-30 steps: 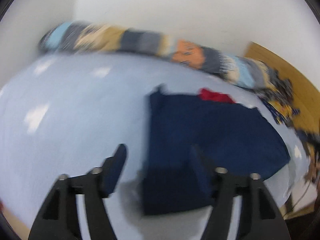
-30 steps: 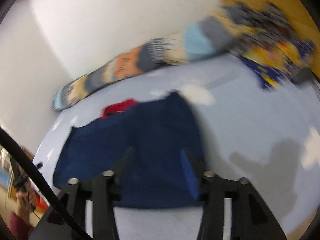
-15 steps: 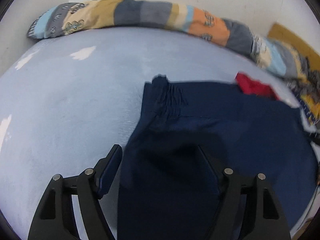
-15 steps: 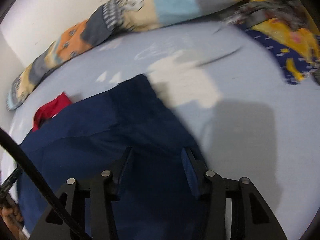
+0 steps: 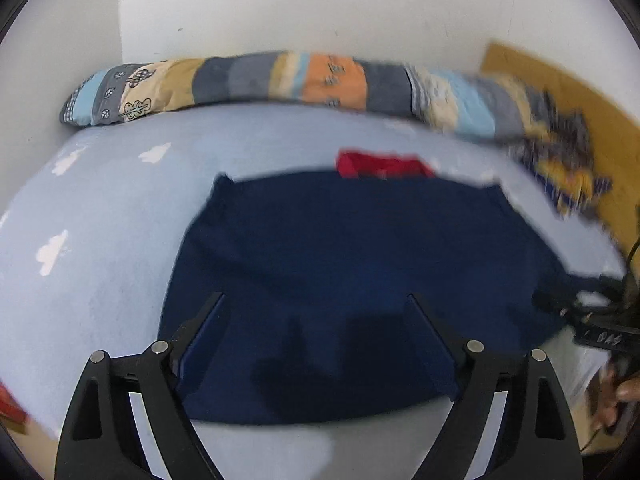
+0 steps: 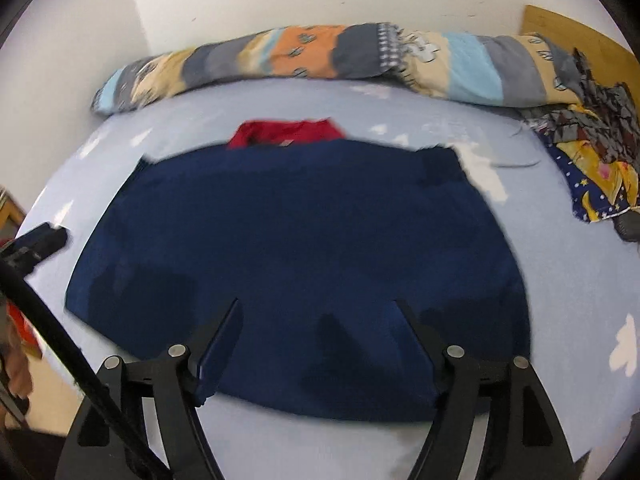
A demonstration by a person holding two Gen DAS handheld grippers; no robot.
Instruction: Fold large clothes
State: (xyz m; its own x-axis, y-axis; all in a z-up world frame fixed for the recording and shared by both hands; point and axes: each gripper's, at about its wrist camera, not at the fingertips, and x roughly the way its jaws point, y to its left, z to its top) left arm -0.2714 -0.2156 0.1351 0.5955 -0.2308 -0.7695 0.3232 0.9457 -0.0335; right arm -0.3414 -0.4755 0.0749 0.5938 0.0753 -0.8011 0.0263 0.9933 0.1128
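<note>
Across the middle of both views a navy garment [image 5: 360,272] lies flat on the pale blue bed [image 5: 100,240]; left gripper [image 5: 316,312] and right gripper [image 6: 316,312] hover over its near edge, jaws opening wide, holding nothing.

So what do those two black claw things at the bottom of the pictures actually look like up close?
Each hand-held gripper, left and right, is a black frame with cut-out openings and silver rivets, ending in two tapering fingers faced with blue pads. A black cable crosses the right wrist view.
</note>
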